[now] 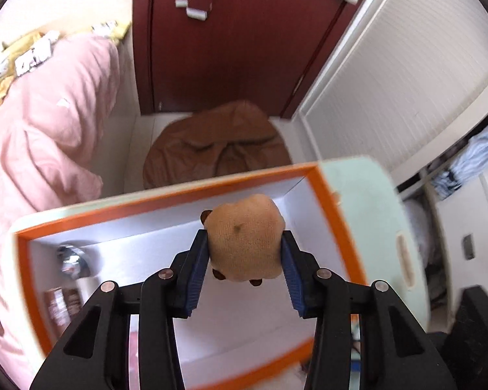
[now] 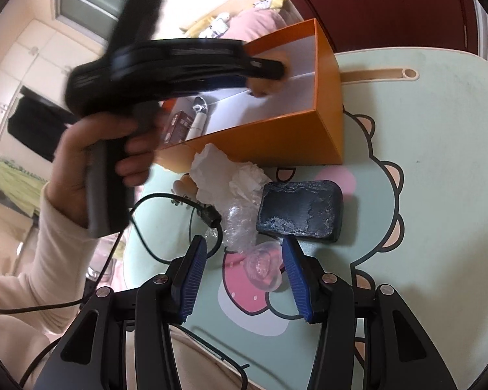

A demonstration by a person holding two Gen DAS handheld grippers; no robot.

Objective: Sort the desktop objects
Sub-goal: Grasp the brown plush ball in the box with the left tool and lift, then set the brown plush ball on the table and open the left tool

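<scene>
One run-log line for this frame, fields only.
left: shut on plush toy, over orange box | right: open, empty, above clear plastic piece | table: tissue, dark case

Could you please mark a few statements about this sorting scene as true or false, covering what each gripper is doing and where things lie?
1. The left gripper is shut on the tan plush toy. True.
2. The plush toy is held over the orange box. True.
3. The right gripper grips the dark blue case. False: it is open, and the case lies on the table mat beyond its fingertips.
4. The orange box holds nothing. False: a small brown carton and a white tube lie inside.
5. Crumpled white tissue lies outside the box, on the mat. True.
</scene>
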